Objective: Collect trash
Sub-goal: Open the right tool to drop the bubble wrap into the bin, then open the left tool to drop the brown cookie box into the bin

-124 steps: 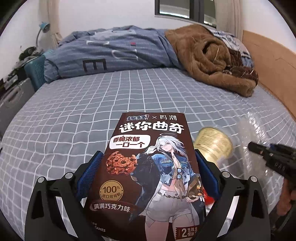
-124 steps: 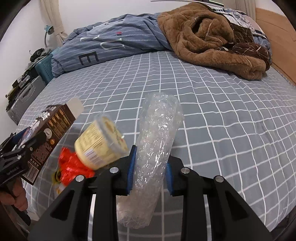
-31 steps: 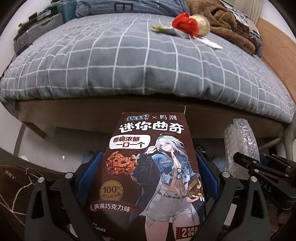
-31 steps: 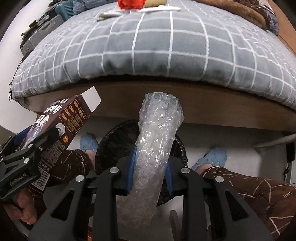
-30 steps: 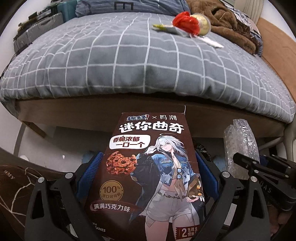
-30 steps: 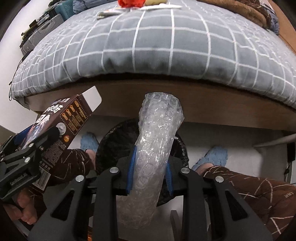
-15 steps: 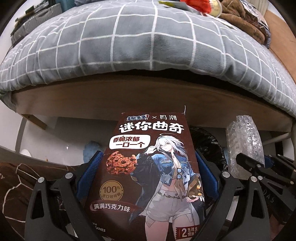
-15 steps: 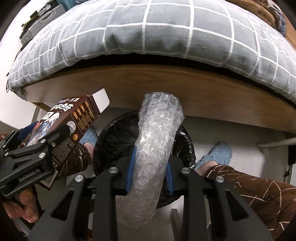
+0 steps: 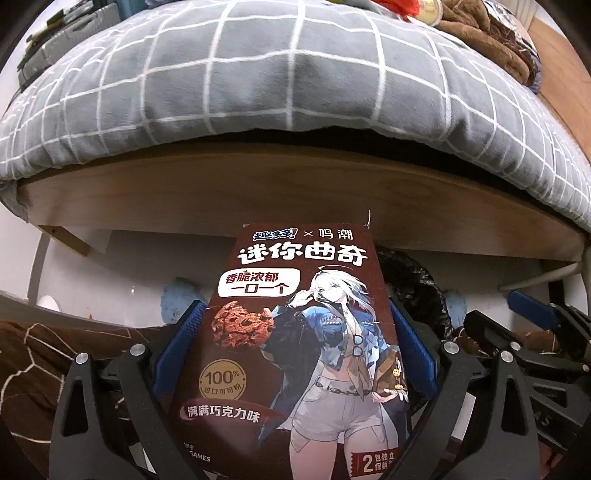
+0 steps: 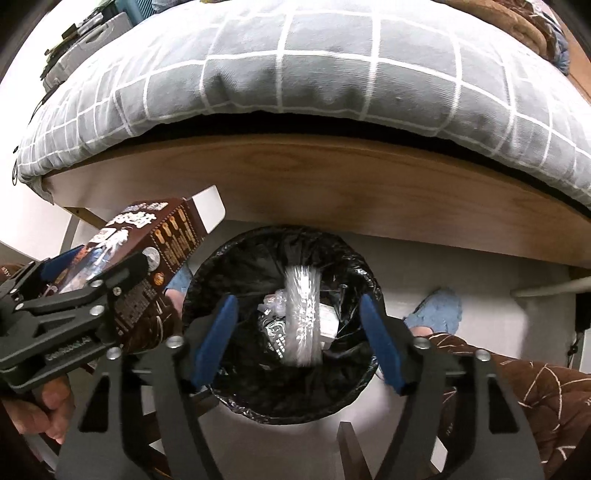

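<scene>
My left gripper (image 9: 295, 354) is shut on a brown cookie box (image 9: 303, 332) with an anime girl printed on it; the box also shows in the right wrist view (image 10: 147, 254), held left of the bin. My right gripper (image 10: 299, 332) is open and empty, right above a round trash bin with a black liner (image 10: 236, 391). The clear bubble wrap roll (image 10: 301, 314) is blurred, falling into the bin among other trash. The bin's liner shows in the left wrist view (image 9: 417, 284) behind the box. A red wrapper (image 9: 400, 4) and a gold cup (image 9: 428, 5) lie on the bed.
The bed with a grey checked cover (image 9: 258, 74) and wooden frame (image 10: 332, 177) stands just behind the bin. The person's legs in brown patterned trousers (image 10: 524, 391) and blue slippers (image 10: 439, 306) flank the bin. A brown blanket (image 9: 491, 40) lies on the bed.
My right gripper has opened and let go of the bubble wrap, which drops into the bin. Both grippers have moved lower and closer to the bin. The left still holds the box.
</scene>
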The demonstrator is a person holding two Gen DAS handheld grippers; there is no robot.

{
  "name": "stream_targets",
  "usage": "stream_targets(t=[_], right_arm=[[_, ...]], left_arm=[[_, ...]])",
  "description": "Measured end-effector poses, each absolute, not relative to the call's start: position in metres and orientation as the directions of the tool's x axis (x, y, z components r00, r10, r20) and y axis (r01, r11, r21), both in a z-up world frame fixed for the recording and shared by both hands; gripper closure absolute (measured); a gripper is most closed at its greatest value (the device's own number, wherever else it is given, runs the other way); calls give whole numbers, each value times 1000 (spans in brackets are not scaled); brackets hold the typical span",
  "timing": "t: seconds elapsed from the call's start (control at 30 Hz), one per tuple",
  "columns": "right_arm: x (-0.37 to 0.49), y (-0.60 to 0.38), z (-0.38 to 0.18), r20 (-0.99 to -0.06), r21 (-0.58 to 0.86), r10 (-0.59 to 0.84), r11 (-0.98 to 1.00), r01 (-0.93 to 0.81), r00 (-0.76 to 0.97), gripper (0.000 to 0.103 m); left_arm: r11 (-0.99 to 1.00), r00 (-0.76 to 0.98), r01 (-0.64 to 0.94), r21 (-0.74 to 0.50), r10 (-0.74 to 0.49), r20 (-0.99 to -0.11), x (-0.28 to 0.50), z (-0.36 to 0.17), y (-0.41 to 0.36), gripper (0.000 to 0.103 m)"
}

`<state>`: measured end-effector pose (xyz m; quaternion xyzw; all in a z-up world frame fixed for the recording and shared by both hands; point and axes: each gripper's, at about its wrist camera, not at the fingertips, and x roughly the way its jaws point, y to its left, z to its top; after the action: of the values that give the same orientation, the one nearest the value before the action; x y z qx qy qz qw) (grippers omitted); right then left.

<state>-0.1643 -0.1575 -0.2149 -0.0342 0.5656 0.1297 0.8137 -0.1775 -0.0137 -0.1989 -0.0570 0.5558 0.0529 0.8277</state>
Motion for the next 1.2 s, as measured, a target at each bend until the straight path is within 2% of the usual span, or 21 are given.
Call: stream_targets(t=[0.23,0.63,1.2], right_arm=[[-161,-184,-209,-925,80,138,982,-172,355,8],[-163,-235,-193,-908,-8,25,997,-77,418,7],[-160,-260,-203,-919,7,11,1000,-13,394,7]], left_arm=[[992,363,-113,-49,-4,-932,-172,-207,-32,10],[998,338,-41,-55,-38,-940,-166,-223,-64,10],[997,307,35,-69,-76,-949,-158,-240,-77,10]])
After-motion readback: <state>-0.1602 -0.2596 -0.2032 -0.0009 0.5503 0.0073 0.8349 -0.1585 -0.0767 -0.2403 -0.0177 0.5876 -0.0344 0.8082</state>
